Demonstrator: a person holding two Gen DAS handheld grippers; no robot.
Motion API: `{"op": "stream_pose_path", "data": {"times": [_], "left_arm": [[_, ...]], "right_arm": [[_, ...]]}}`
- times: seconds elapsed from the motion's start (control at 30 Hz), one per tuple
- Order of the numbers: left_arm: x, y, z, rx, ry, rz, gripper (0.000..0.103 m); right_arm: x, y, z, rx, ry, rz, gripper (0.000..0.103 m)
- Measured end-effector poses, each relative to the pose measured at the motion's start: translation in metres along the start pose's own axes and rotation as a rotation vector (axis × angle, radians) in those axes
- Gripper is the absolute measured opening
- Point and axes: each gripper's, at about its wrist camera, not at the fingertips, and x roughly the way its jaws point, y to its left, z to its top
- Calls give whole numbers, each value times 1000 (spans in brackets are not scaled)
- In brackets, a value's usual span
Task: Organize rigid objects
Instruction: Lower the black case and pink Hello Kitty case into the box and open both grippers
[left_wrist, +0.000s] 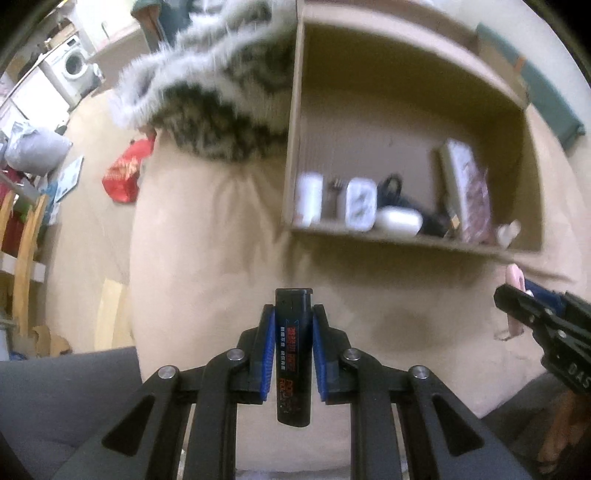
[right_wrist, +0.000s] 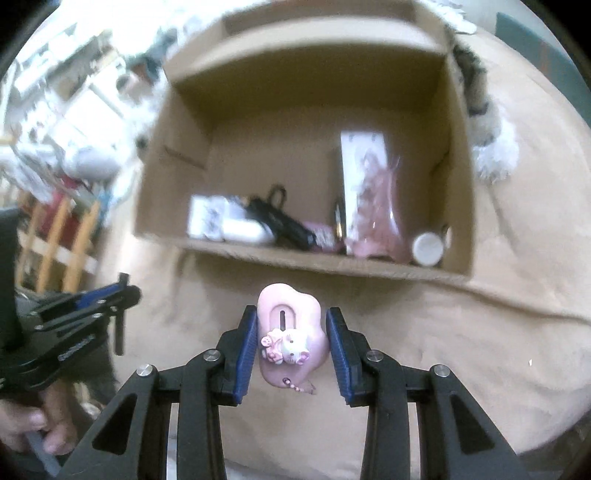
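Note:
A black lighter with coloured print stands upright between the blue pads of my left gripper, which is shut on it. My right gripper is shut on a pink lumpy case that carries a small white cat charm. Both grippers hang above a beige cushion, just in front of an open cardboard box. In the box lie white items, a black cable, a tall pink package and a white bottle. Each wrist view shows the other gripper at its edge.
A grey furry throw lies against the box's left wall. Left of the cushion, on the floor, are a red bag, a wooden rack and a washing machine. A person's hand holds the left gripper's handle.

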Motion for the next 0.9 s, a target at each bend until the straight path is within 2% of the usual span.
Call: {"op": "stream_pose_path", "data": {"times": [0.13,0.27,0.47,0.57,0.73,0.9], "left_arm": [[-29,-7,22,-9,-58,-38,17],[-43,-17,45,5,-129,-39,17],[-41,-32,83,3,-147,-81,17],[-31,-36,97,-16,-138,-127,17],[-2,-44,108,-8,-106,-120,17],[26,-46,109,-11,-82,-91,17]], "right_arm": [[-31,-7,16,34,-82,47,39],[-48,-16,44,30,-145,63,39],[-57,-26,77,27,-192,78,39],[-50,-33,90,32,-194,76,39],[-15,-50,94,84,-157,88,39],[20,-59,91,117,-76,85,39]]}}
